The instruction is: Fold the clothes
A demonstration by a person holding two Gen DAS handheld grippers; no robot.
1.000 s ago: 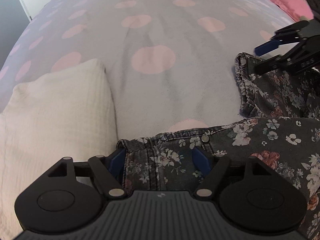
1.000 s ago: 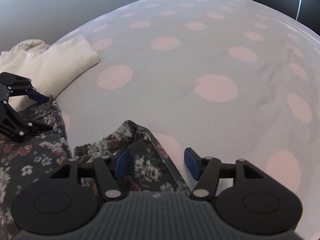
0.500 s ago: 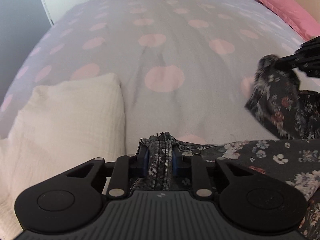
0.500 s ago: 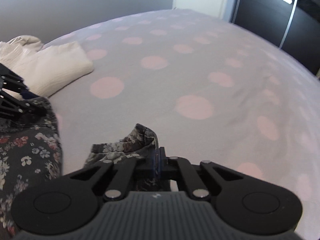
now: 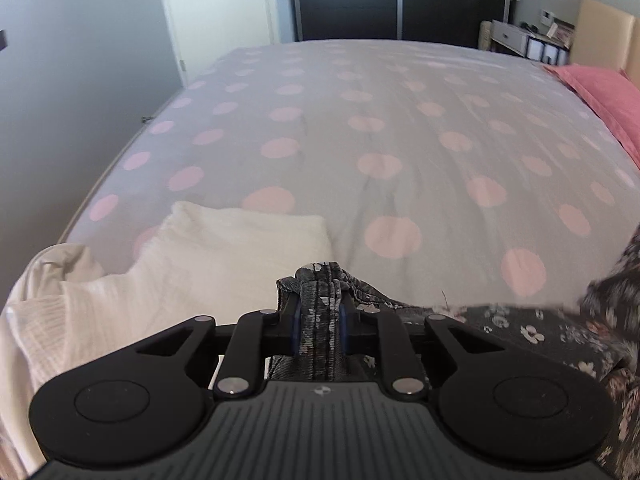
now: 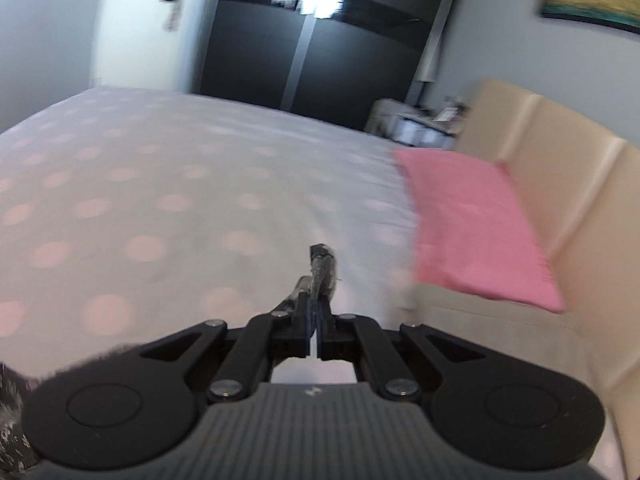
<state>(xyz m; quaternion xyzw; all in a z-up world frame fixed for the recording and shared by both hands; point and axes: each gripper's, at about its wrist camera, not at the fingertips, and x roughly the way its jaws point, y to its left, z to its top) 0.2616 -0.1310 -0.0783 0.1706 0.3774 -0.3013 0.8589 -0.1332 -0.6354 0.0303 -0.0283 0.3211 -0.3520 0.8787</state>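
Left gripper is still closing, pads pinching the floral denim garment's seamed edge above the polka-dot bed, while right gripper is clamped on another corner.

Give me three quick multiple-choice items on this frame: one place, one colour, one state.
1. Where is the cream folded cloth in the left wrist view?
A. left of the left gripper
B. on the pink pillow
C. on the floor

2. What colour are the dots on the bedspread?
A. blue
B. pink
C. green

3. What is the state of the right gripper?
A. wide open, empty
B. out of view
C. shut on the floral garment

Key: 1 A, the cloth lies on the bed left of the gripper; 2 B, pink dots on grey; 3 C, the fabric sticks out from the closed gripper.
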